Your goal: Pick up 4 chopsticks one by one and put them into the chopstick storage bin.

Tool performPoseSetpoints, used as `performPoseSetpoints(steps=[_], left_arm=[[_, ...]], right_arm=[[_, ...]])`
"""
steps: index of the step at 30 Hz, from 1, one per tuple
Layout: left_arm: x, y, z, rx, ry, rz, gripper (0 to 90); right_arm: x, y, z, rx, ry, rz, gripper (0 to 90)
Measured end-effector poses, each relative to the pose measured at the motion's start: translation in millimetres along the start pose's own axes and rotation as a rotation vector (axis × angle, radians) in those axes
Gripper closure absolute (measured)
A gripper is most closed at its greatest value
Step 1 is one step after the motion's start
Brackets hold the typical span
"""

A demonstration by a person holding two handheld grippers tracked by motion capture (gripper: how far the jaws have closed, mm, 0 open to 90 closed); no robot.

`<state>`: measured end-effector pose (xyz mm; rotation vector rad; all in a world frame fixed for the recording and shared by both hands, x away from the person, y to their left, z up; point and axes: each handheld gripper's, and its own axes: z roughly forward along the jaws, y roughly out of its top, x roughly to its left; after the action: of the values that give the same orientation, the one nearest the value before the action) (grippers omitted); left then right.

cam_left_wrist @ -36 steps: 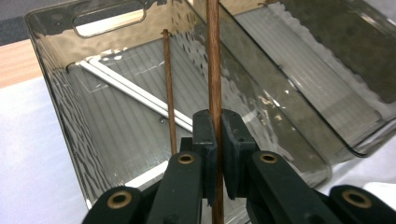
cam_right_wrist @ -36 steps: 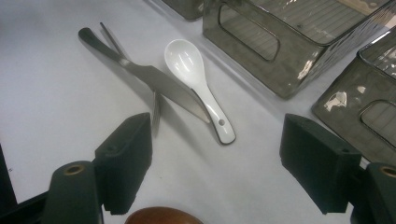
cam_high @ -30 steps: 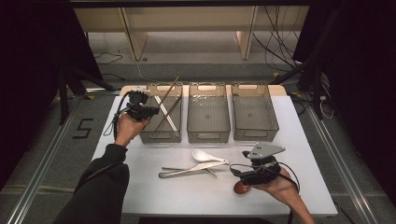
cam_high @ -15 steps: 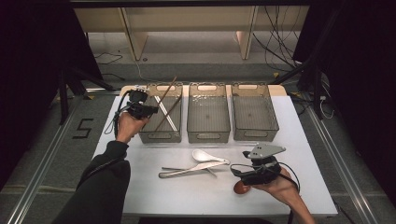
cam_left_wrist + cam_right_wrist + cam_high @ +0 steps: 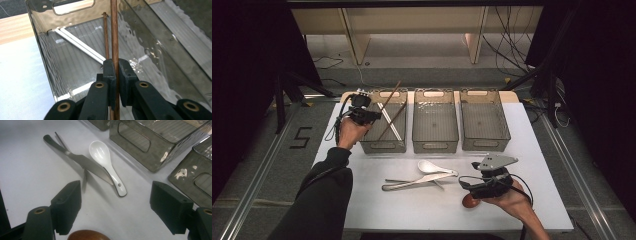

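My left gripper (image 5: 373,116) hovers over the left edge of the left clear bin (image 5: 383,146). It is shut on a brown chopstick (image 5: 114,35) that slants up over the bin's far rim (image 5: 393,90). A second brown chopstick (image 5: 105,37) and a pair of white chopsticks (image 5: 80,45) lie inside the bin. My right gripper (image 5: 468,183) rests low at the front right of the table, open, nothing between its jaws (image 5: 116,196). Just ahead of it lie a white spoon (image 5: 102,153), a knife (image 5: 82,161) and a fork (image 5: 84,178).
A middle bin (image 5: 435,146) and a right bin (image 5: 486,145), both clear and empty, stand beside the left one. A brown rounded wooden piece (image 5: 469,201) sits under my right gripper. The white table (image 5: 362,200) ends close to the person's forearms.
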<state>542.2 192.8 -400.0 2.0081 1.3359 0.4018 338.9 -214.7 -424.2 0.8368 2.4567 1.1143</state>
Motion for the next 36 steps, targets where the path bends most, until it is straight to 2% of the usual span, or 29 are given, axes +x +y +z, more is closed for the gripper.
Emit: performPoseSetpoints(steps=[11,16,19,20,22,25,30,36], left_arm=[[1.0,1.1,5.8,0.015,0.004,0.000,84.7],[1.9,0.0,9.1,0.043,0.005,0.006,84.2],[3.2,-1.3,10.6,0.050,0.004,-0.005,83.5],[3.3,-1.5,11.1,0.052,0.003,-0.012,79.6],[3.1,-1.0,9.9,0.049,-0.005,-0.019,64.9],[1.4,0.3,6.5,0.046,-0.022,-0.020,53.2],[-4.6,1.3,-4.3,0.046,-0.075,-0.009,41.3],[-17.6,-3.4,-21.6,0.029,-0.135,0.030,35.2]], right_arm=[[-0.2,-0.2,0.0,0.000,0.000,-0.001,26.4],[-0.4,-0.5,-0.2,0.002,0.001,0.000,26.4],[-0.4,-0.5,-0.4,0.001,0.003,-0.001,26.3],[-0.4,-0.5,-0.5,0.001,0.003,0.000,26.4],[-0.4,-0.5,-0.5,0.002,0.002,0.001,26.4],[-0.6,-0.6,-0.4,0.002,0.002,0.001,26.4],[-0.9,-0.5,-1.5,-0.003,0.000,0.003,26.4],[-1.3,-1.0,-2.5,-0.003,-0.004,0.008,26.3]])
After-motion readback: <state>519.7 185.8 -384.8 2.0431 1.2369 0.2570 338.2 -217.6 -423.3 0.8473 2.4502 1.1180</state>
